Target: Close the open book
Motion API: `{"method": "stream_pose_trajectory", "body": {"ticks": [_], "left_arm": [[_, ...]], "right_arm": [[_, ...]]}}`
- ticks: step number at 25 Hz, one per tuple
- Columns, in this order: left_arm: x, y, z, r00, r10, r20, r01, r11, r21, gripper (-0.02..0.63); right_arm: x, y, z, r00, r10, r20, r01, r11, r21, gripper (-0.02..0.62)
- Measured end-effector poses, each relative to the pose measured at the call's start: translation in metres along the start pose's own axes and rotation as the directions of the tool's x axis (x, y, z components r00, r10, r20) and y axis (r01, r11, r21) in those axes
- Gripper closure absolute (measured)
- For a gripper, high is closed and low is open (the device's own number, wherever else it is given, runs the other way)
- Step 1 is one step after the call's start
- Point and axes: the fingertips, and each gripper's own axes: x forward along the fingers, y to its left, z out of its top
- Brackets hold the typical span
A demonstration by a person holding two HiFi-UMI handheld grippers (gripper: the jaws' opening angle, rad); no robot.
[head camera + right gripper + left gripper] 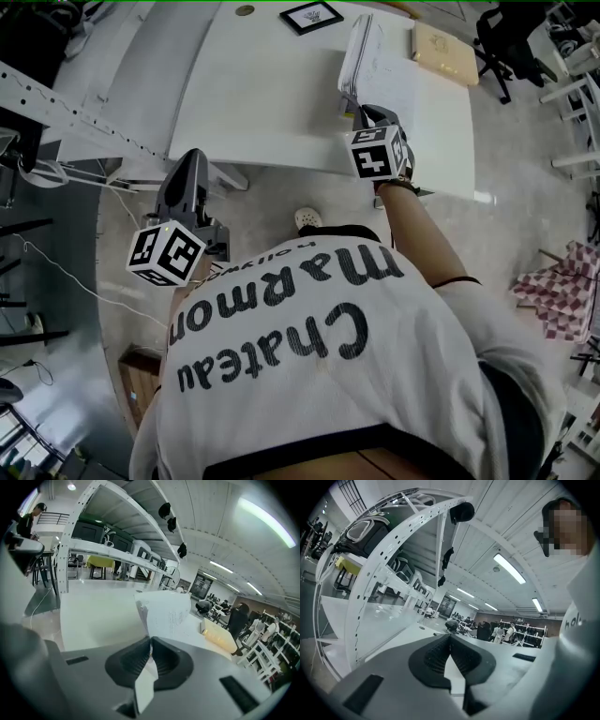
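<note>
The open book (pixel 392 77) lies on the white table (pixel 272 103) near its right end, and its left stack of pages (pixel 355 49) stands lifted on edge. My right gripper (pixel 362 112) is at the book's near edge, shut on that raised part. In the right gripper view a white sheet (pixel 165 613) rises from between the pads, and my right gripper (pixel 150 642) is shut on it. My left gripper (pixel 188 165) hangs below the table's near left corner, away from the book. Its pads meet with nothing between them in the left gripper view (pixel 450 637).
A tan flat box (pixel 444 52) lies to the right of the book, seen too in the right gripper view (pixel 218 637). A black picture frame (pixel 311 16) and a small round disc (pixel 245 10) sit at the far edge. A white perforated rack (pixel 75 117) stands at the left. Office chairs (pixel 506 42) stand at the right.
</note>
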Motion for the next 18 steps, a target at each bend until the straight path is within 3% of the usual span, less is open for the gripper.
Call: {"method": "stream_pose_trajectory", "body": {"ticks": [18], "left_arm": [[0.015,-0.011,-0.008,0.999,-0.021,-0.031,0.021,1.000,0.001,0.583]], "right_arm": [[0.005,-0.017,-0.033,0.998,-0.017,-0.069,0.019,0.999,0.036,0.558]]}}
